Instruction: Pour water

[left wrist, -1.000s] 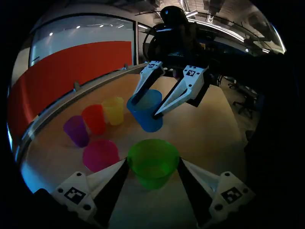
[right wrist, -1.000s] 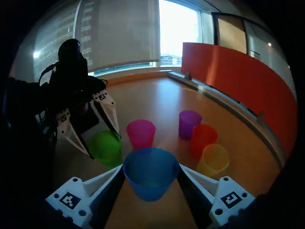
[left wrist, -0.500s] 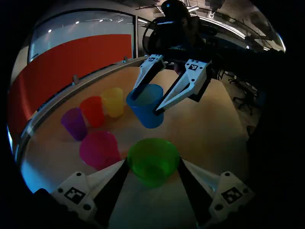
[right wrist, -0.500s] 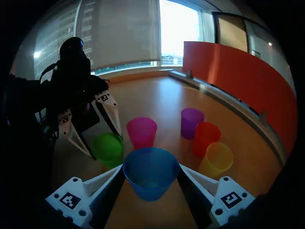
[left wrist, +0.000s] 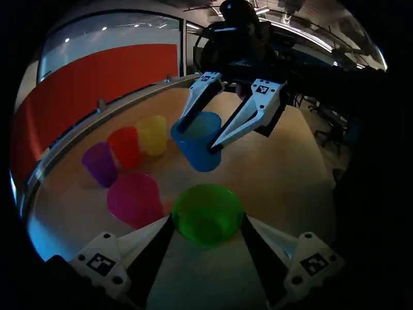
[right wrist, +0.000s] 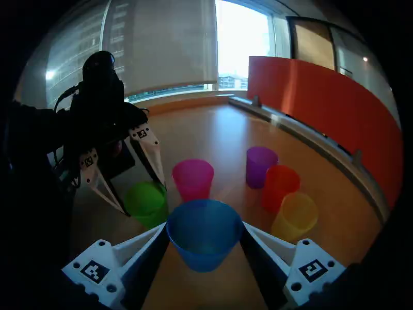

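Fingers of the left gripper press on both sides of a green cup, held close in front of its camera. Facing it, the right gripper grips a blue cup the same way, with the two cups near each other but apart. Beside them on the wooden counter stand a pink cup, a purple cup, an orange cup and a yellow cup, grouped close together. An orange wall panel runs along the counter's far edge.
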`<state>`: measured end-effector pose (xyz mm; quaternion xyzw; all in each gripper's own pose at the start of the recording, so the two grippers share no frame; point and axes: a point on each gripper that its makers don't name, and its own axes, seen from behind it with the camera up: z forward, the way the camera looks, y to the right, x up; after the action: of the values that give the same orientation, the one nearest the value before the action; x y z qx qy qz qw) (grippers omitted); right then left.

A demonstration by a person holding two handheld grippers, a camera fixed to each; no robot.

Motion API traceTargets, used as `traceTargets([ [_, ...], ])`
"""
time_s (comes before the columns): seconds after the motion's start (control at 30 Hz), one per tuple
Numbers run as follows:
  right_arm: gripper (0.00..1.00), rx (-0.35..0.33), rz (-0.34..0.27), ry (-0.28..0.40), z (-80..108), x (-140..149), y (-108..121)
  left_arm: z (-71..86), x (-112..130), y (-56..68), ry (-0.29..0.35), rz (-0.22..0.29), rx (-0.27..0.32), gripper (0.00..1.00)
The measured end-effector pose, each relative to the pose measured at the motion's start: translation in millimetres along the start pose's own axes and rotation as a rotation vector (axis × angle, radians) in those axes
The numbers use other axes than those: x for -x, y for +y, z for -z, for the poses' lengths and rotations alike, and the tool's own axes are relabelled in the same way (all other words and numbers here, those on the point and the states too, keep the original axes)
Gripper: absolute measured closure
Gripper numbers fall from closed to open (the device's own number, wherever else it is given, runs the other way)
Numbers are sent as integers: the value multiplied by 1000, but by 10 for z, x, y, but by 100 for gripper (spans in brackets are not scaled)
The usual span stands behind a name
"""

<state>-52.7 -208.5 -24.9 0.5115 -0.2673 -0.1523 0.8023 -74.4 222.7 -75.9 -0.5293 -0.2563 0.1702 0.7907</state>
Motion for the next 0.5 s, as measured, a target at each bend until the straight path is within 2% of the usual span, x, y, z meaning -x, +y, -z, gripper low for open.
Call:
traceTargets([
  [0.27,8,-1,-2,-4,-23,15,-17,26,0,-24,-1,20,-5,4],
  [0.5,8,-2,1,-5,-69,21,-34,69,56,-41,-15,8,-13,4],
])
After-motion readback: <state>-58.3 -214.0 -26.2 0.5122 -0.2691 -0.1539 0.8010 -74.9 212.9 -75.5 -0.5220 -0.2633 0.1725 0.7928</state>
